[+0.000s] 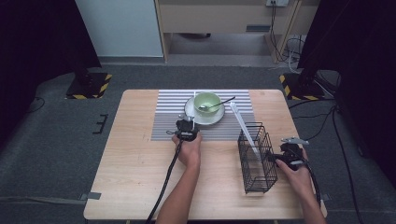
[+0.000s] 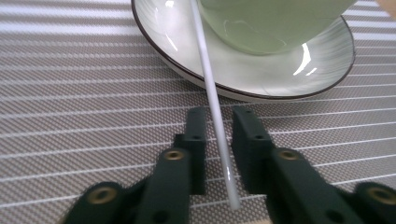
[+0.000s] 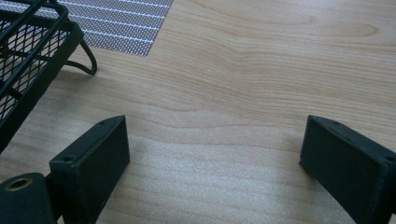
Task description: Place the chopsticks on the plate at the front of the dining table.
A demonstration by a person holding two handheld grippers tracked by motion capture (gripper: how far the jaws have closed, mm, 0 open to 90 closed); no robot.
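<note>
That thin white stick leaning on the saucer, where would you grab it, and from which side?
Grip the white stick by its low end over the striped mat, clear of the saucer. Come from the near side with fingers either side of the shaft, as the left gripper stands. Higher up it crosses the saucer's rim beside the green bowl, leaving little room.

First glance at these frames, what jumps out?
A green bowl with a spoon in it sits on a saucer on the striped mat at the far middle of the table. The left gripper lies just in front, a thin white stick between its slightly parted jaws. To the right stands a black wire basket, beside the open right gripper.
</note>
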